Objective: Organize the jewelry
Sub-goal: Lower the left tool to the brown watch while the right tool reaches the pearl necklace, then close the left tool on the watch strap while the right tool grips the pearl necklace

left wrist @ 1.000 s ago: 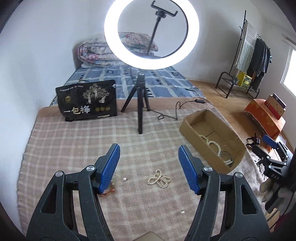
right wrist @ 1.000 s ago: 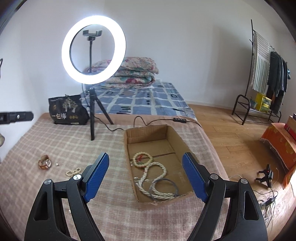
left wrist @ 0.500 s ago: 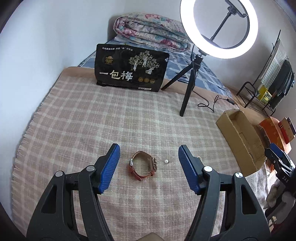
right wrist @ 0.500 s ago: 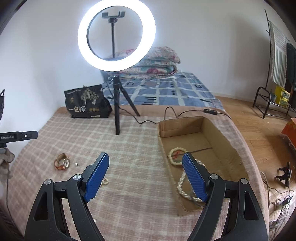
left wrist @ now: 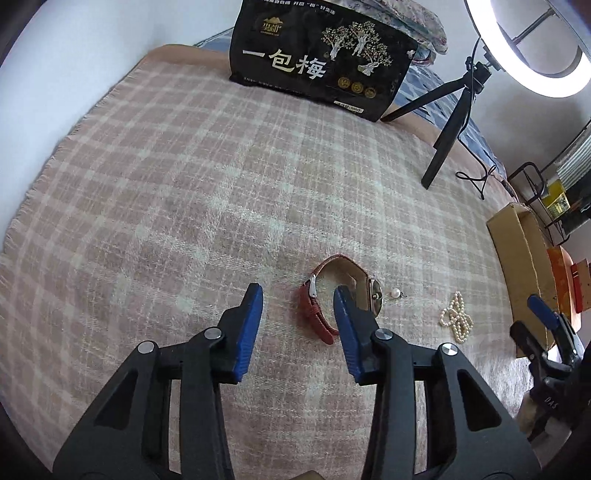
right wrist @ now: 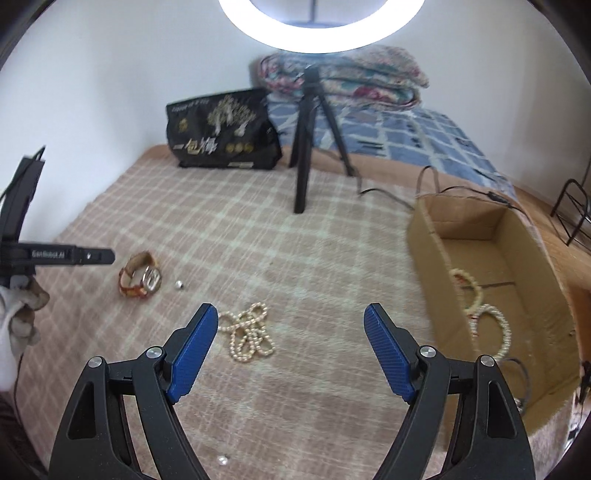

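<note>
Ring light [right wrist: 321, 33] cut off by top edge.

Black bag [left wrist: 321, 59] reads "一包梅"; left gripper [right wrist: 70, 254] reads "GenRobot.AI"

We count one red-strapped watch [left wrist: 325, 314], one tangled pearl strand [right wrist: 249, 334] and two loose pearls [right wrist: 179, 284] [right wrist: 222, 459] on the plaid blanket [right wrist: 258, 240]. One cardboard box [right wrist: 428, 236] holds three beaded loops [right wrist: 491, 325], as far as we can tell. There is also one black bag [left wrist: 317, 62] and one ring light [right wrist: 321, 26].
</note>
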Action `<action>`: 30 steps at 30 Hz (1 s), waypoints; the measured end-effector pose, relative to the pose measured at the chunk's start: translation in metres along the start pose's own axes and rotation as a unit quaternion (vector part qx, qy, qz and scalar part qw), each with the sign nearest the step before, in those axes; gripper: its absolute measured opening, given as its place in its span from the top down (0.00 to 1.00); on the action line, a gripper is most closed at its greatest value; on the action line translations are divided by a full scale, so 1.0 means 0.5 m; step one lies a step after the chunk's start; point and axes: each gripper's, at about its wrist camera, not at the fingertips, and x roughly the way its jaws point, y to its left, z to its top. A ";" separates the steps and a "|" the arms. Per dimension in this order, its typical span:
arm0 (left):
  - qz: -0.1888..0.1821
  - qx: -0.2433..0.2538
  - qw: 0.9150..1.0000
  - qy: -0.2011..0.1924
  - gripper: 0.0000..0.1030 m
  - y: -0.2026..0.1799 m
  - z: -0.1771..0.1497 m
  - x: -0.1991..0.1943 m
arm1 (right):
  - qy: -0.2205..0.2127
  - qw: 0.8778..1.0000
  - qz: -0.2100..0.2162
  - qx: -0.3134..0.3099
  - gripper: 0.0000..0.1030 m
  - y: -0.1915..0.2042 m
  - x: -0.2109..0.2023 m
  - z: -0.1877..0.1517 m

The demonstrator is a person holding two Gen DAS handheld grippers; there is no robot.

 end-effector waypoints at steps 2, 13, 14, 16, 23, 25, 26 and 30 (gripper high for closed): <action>0.001 0.000 1.000 0.004 0.61 0.000 -0.002 0.009 | 0.018 1.000 0.010 -0.020 0.21 0.019 0.025 -0.008; 0.004 0.002 1.000 0.012 0.67 -0.008 0.001 0.049 | 0.070 0.996 0.006 -0.052 0.21 0.040 0.097 -0.024; 0.003 0.002 1.000 0.015 0.67 -0.009 0.000 0.055 | 0.071 0.996 0.006 -0.053 0.21 0.039 0.100 -0.024; 0.006 0.006 1.000 0.018 0.67 -0.013 -0.003 0.065 | 0.075 0.996 0.005 -0.052 0.21 0.035 0.103 -0.027; 0.017 0.014 1.000 0.015 0.68 -0.023 -0.010 0.076 | 0.088 0.995 0.010 -0.043 0.21 0.025 0.120 -0.034; 0.025 0.019 0.999 0.010 0.76 -0.023 -0.010 0.079 | 0.087 0.995 0.010 -0.042 0.21 0.026 0.120 -0.033; 0.026 0.019 0.999 0.010 0.77 -0.022 -0.010 0.082 | 0.087 0.995 0.009 -0.043 0.21 0.027 0.121 -0.033; 0.024 0.016 1.000 0.006 0.81 -0.020 -0.009 0.083 | 0.085 0.995 0.006 -0.044 0.21 0.029 0.122 -0.033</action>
